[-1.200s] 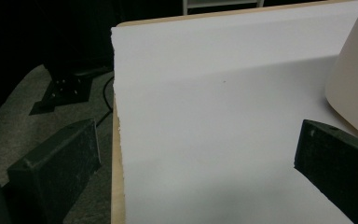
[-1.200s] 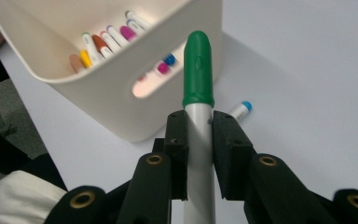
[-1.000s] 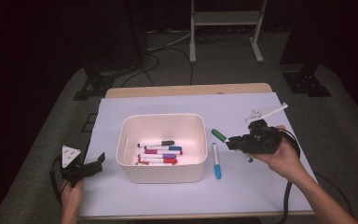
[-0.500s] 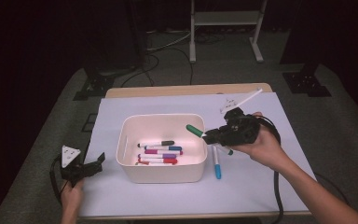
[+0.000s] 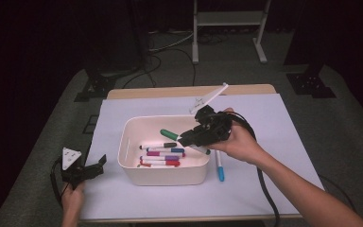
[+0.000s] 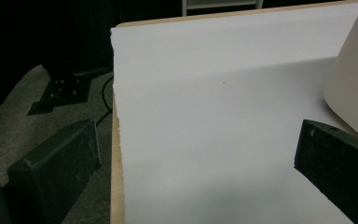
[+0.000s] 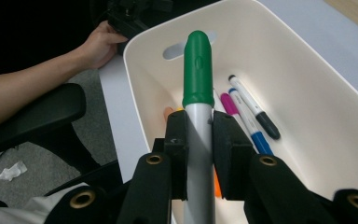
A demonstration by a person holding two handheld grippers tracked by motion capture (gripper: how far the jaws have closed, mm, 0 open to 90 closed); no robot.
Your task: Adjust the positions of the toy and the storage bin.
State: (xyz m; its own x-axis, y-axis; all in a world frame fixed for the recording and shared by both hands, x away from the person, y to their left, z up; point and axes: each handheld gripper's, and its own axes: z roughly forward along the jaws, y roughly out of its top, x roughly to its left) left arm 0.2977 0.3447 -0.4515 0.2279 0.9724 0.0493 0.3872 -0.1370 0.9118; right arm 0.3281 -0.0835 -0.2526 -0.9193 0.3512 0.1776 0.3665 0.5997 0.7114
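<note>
While your right gripper point(image 5: 185, 137) hangs over the white bin point(image 5: 163, 175), its jaws pinch the green-capped marker point(image 7: 197, 88) by its grey barrel, the cap pointing across the bin's open middle and clear of every wall. Below it, several markers point(image 5: 160, 155) lie on the bin floor, with bare floor toward the far wall. A blue-capped marker point(image 5: 219, 166) rests on the white sheet point(image 5: 283, 142) just beside the bin's right wall. Your left gripper point(image 5: 93, 169) sits at the sheet's left edge, jaws spread and empty, well apart from the bin, with bare sheet ahead of it
</note>
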